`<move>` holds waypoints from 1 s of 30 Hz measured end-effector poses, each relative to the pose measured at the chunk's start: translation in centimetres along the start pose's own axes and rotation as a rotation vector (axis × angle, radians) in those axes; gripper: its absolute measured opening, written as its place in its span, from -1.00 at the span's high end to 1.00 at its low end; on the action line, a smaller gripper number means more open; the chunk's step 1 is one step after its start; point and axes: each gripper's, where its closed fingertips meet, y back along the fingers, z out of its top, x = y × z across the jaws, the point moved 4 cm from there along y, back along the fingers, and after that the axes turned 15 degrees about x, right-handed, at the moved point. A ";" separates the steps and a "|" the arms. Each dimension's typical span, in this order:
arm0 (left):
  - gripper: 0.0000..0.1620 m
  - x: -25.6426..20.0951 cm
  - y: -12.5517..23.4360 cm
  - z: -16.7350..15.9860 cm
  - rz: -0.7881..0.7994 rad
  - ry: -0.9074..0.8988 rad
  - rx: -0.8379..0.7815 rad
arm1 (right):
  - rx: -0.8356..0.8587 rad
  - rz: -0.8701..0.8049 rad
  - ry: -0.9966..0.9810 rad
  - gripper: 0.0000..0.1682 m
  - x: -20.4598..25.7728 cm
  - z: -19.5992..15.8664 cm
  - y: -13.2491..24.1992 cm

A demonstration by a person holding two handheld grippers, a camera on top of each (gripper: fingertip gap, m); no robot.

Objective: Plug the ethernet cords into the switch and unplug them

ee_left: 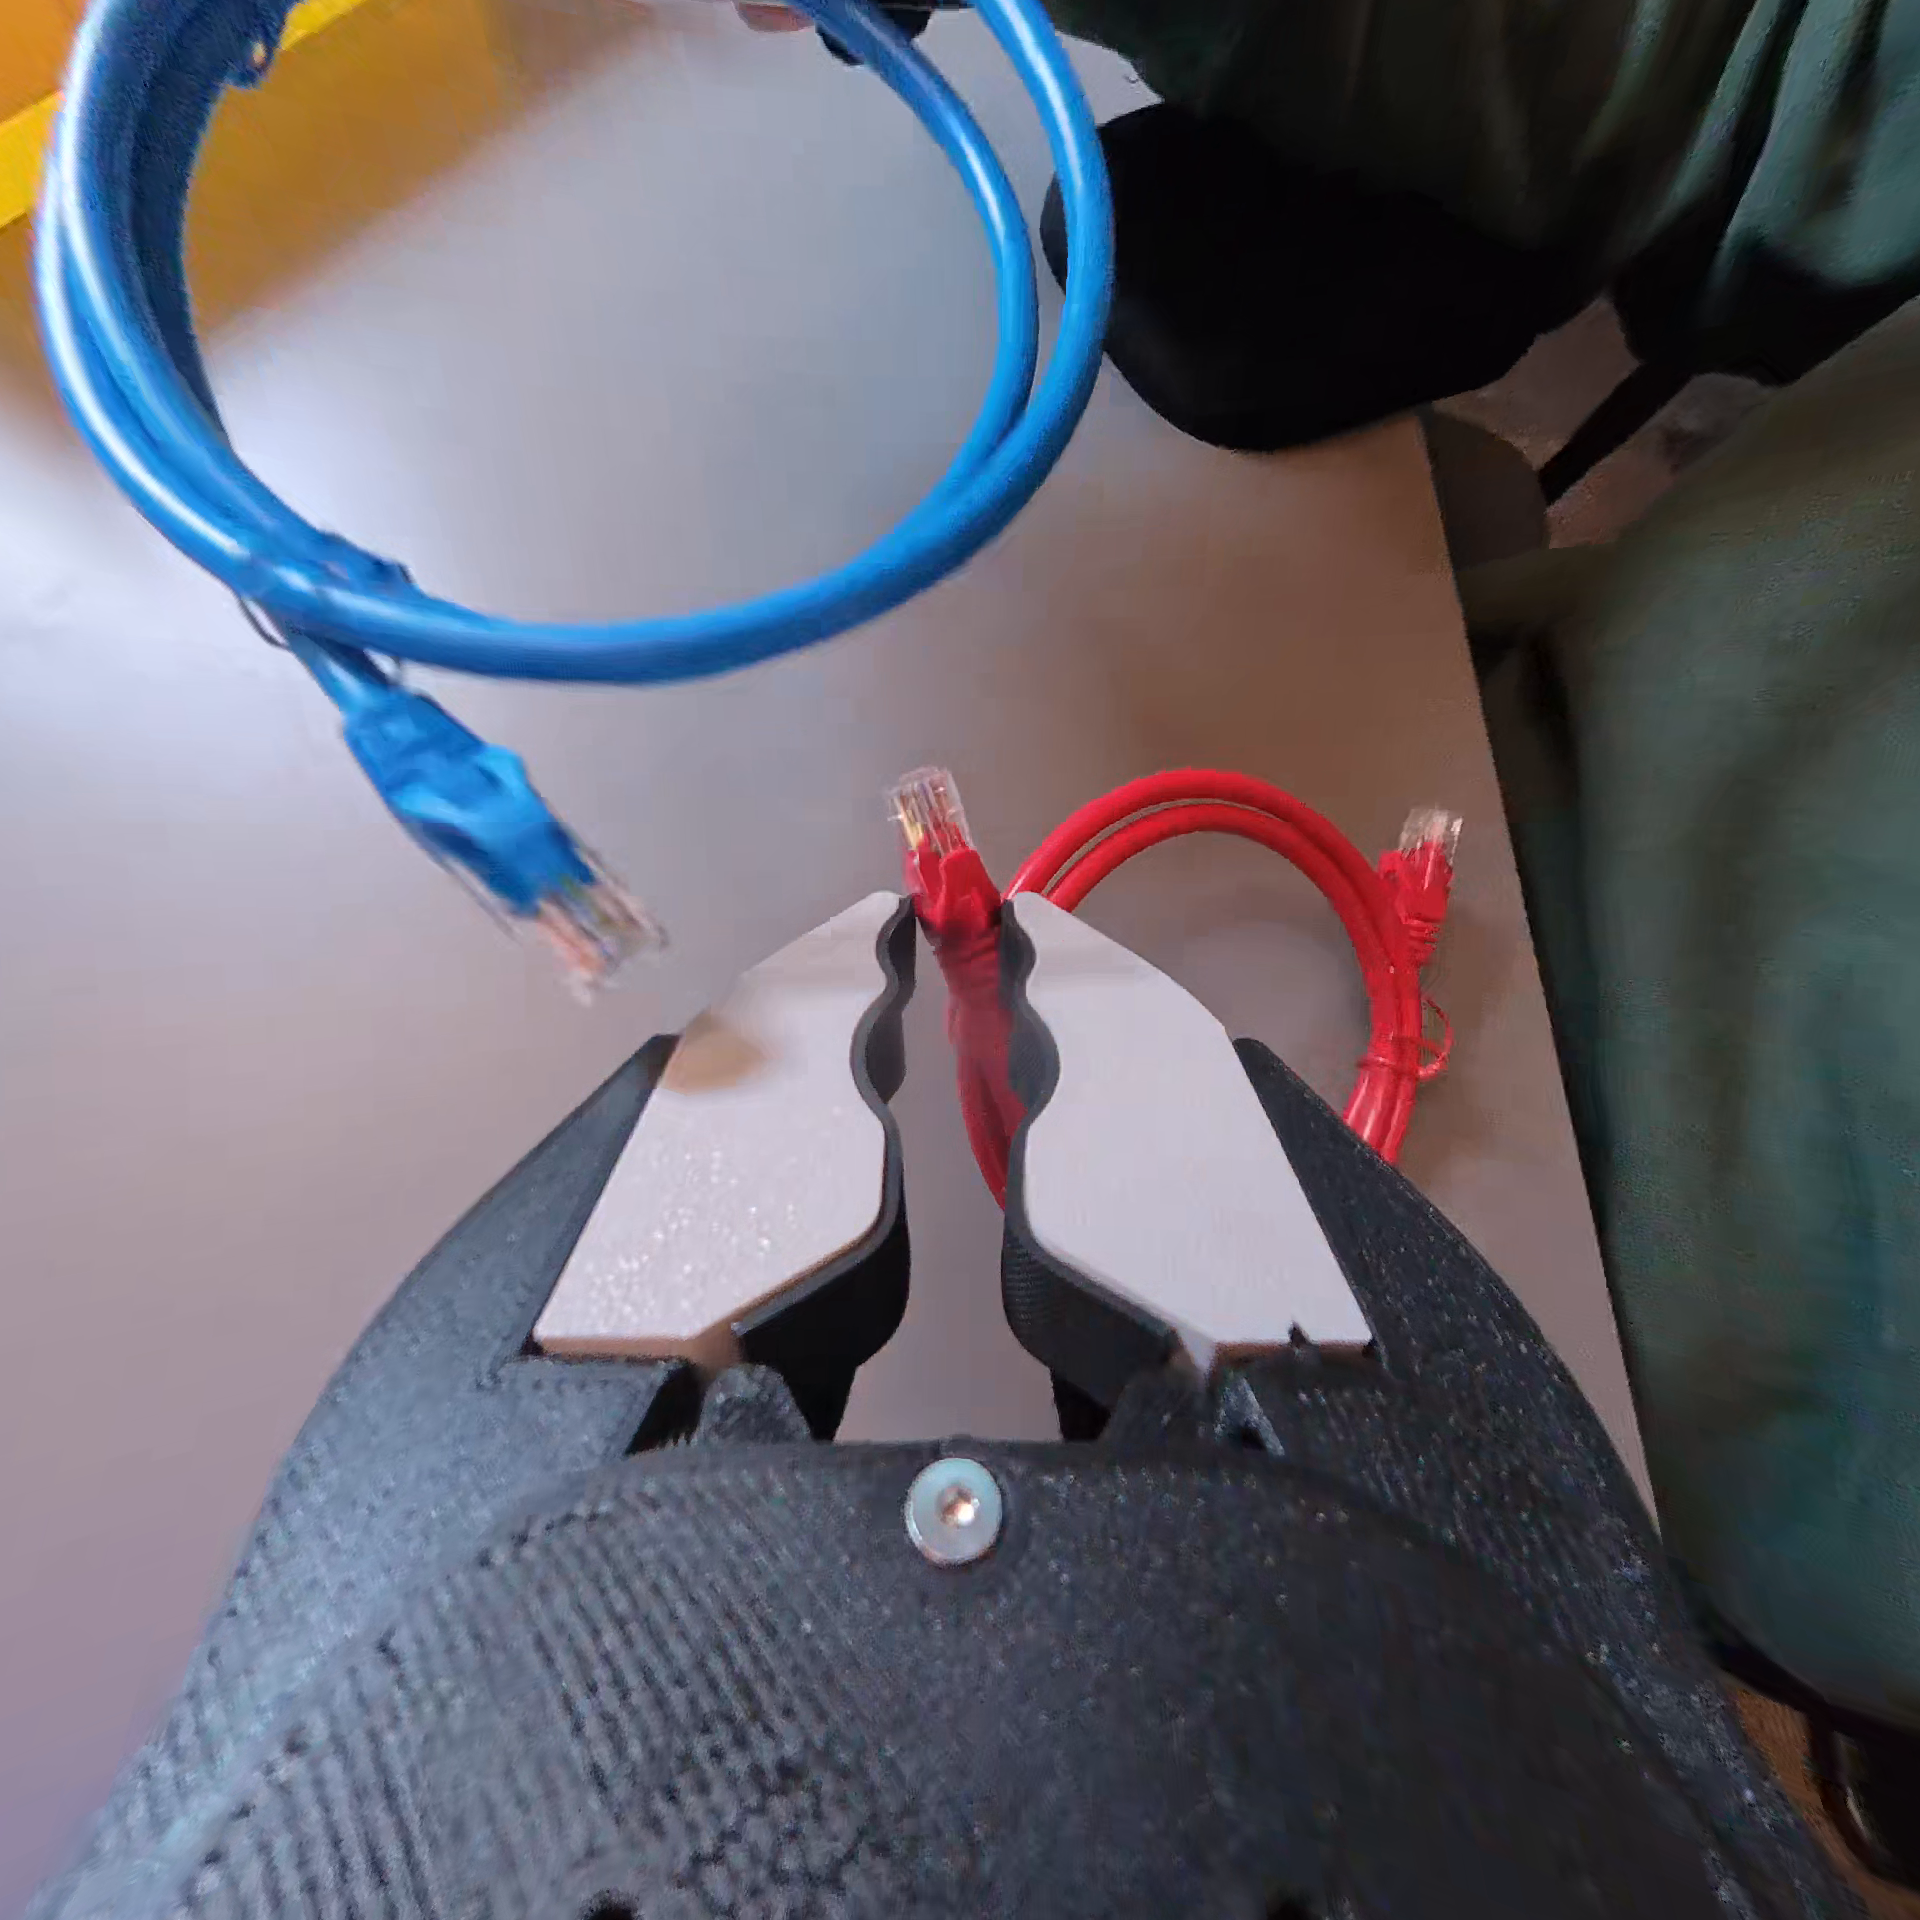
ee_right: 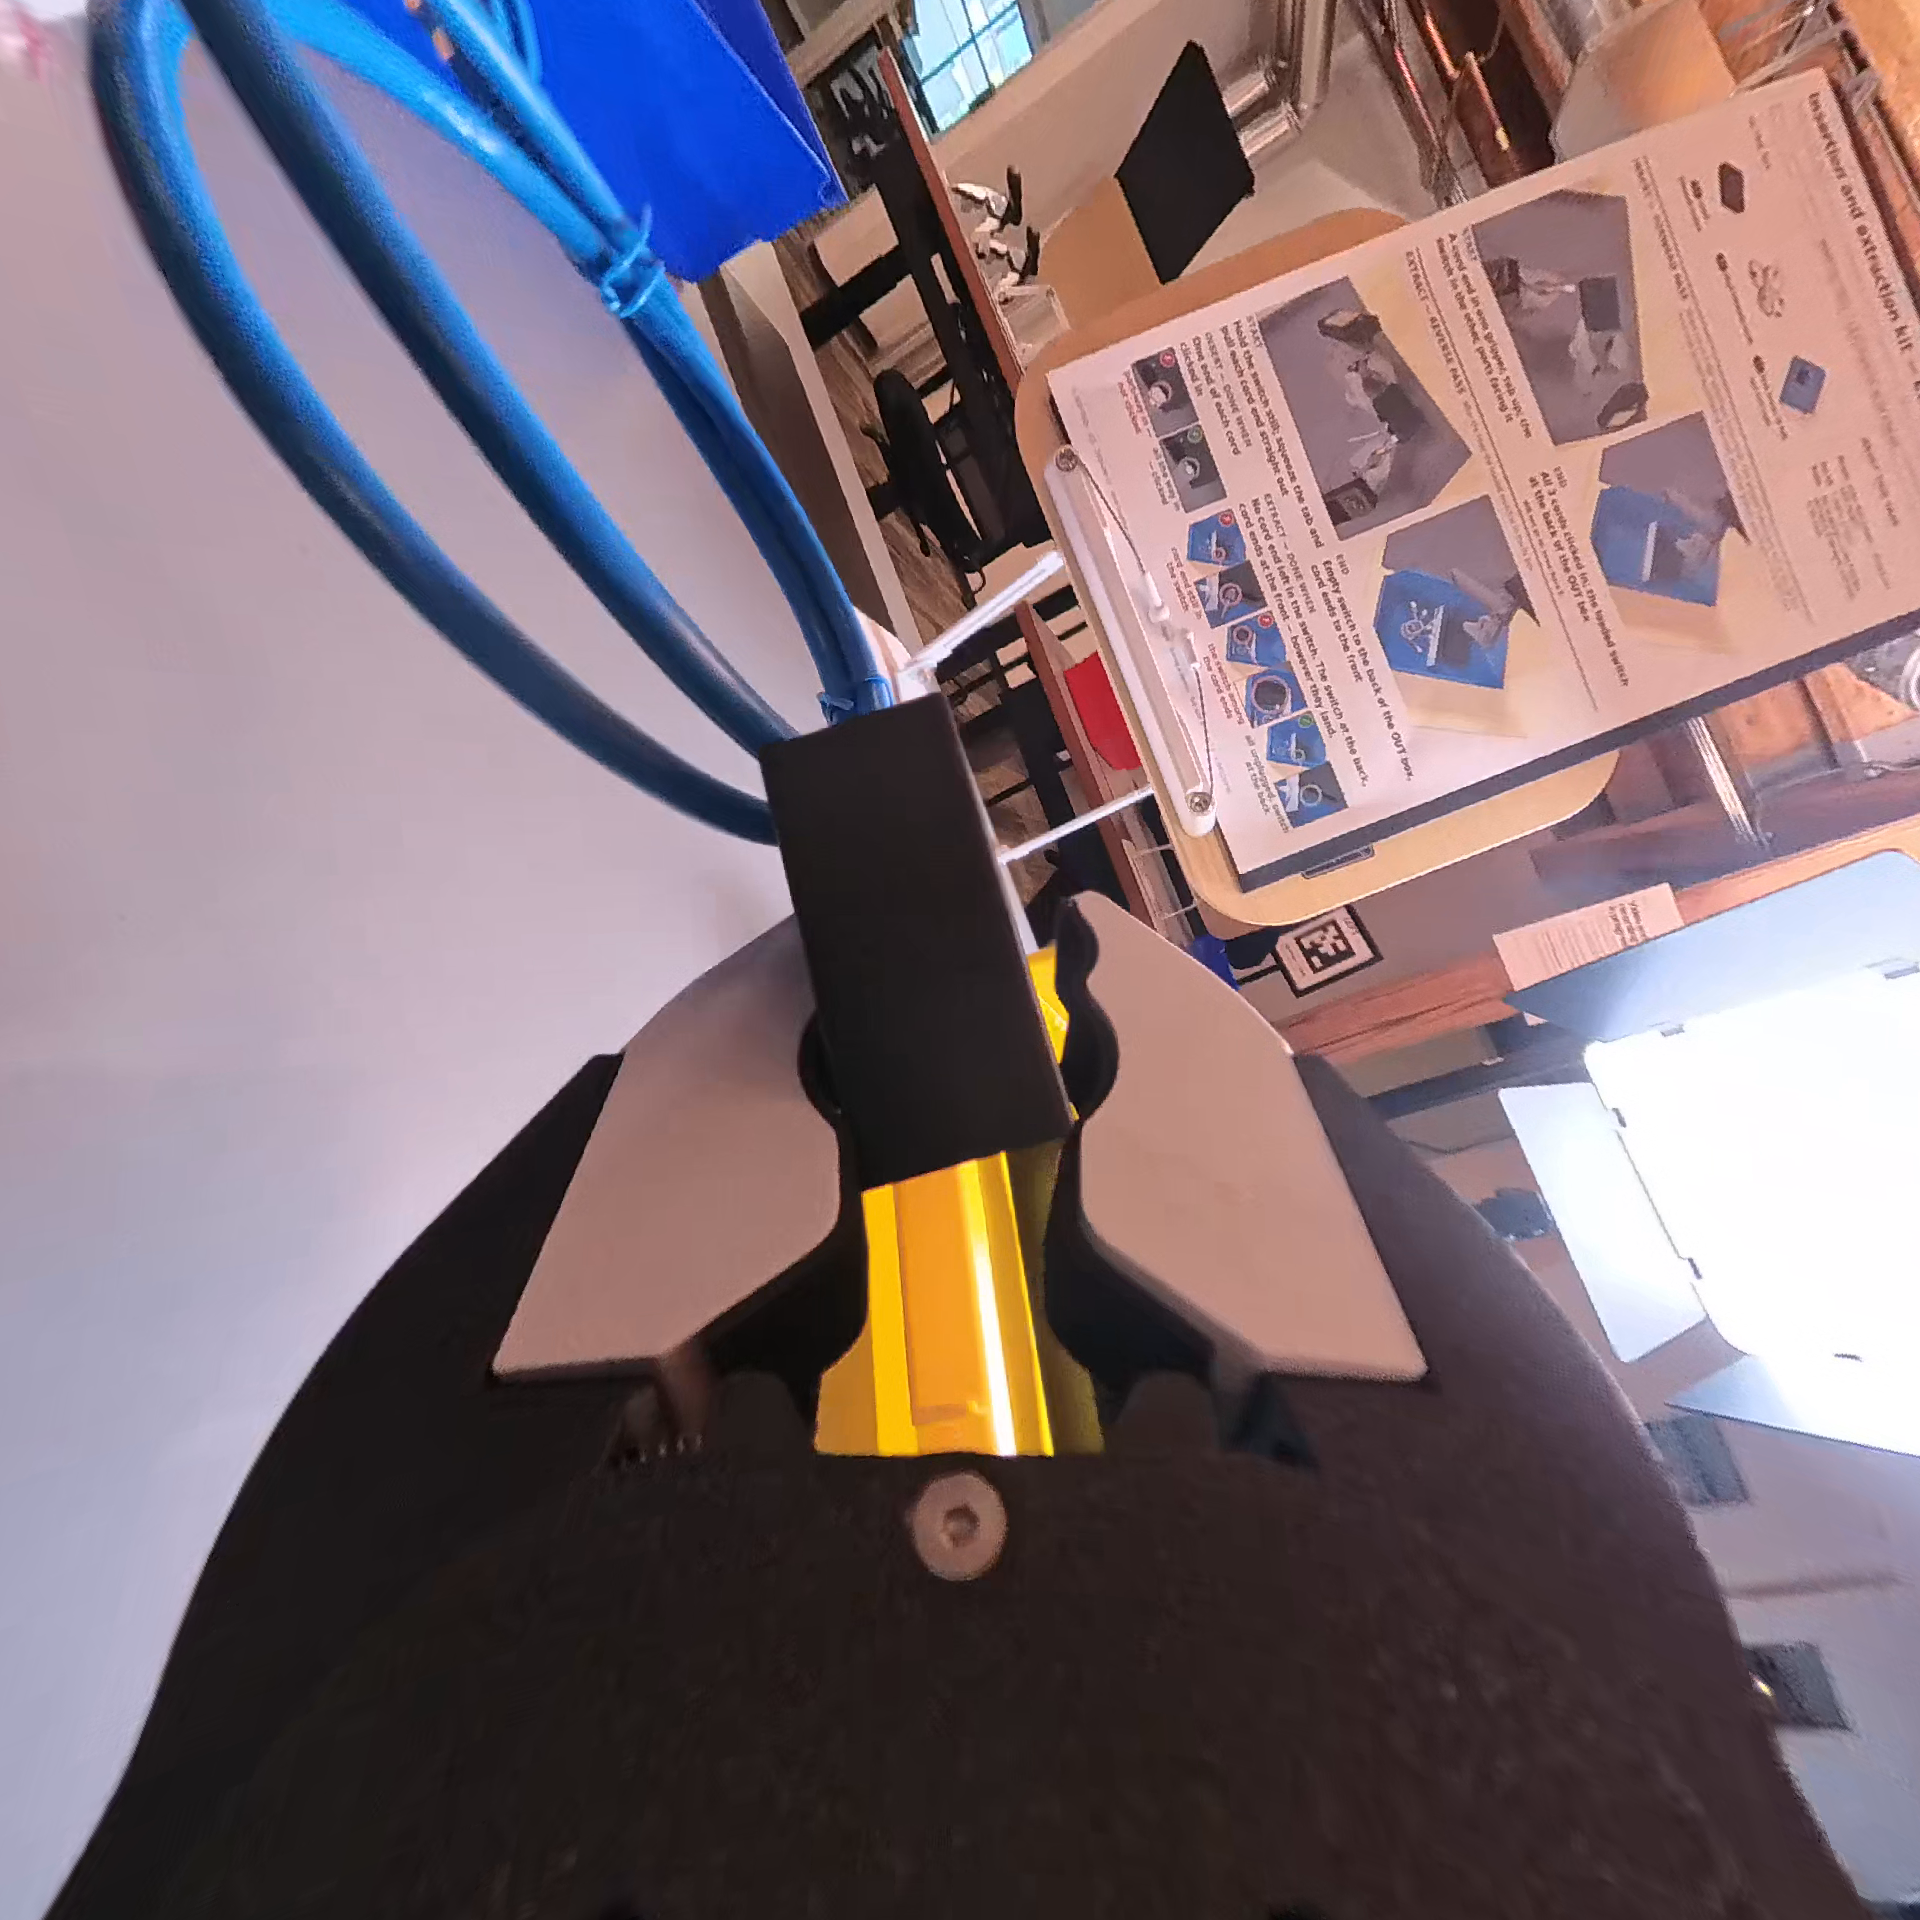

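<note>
My left gripper [ee_left: 956, 914] is shut on the boot of a red ethernet cord [ee_left: 961, 977], whose clear plug [ee_left: 928, 808] sticks out past the fingertips. The rest of the red cord [ee_left: 1351, 935] loops to the right, tied in a bundle, with its other plug [ee_left: 1429, 836] near the table edge. A blue ethernet cord [ee_left: 582, 634] hangs in a loop above the table, its free plug [ee_left: 520, 831] dangling left of my left gripper. My right gripper [ee_right: 935, 997] is shut on the black switch [ee_right: 904, 935], held in the air. The blue cord [ee_right: 436, 436] runs into the switch's far end.
The grey table [ee_left: 520, 1039] ends at the right, where a person's dark green clothing [ee_left: 1766, 935] is. A yellow bin [ee_right: 935, 1320] shows below the switch, a blue bin [ee_right: 675, 114] behind it. An instruction sheet on a clipboard [ee_right: 1455, 499] stands beyond the right gripper. My hands' fingertips stand some 20 cm from each other.
</note>
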 end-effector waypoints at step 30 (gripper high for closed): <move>0.69 1.8 -2.0 -2.0 0.083 0.103 0.047 | 0.037 0.006 -0.016 0.55 0.2 -0.7 -0.4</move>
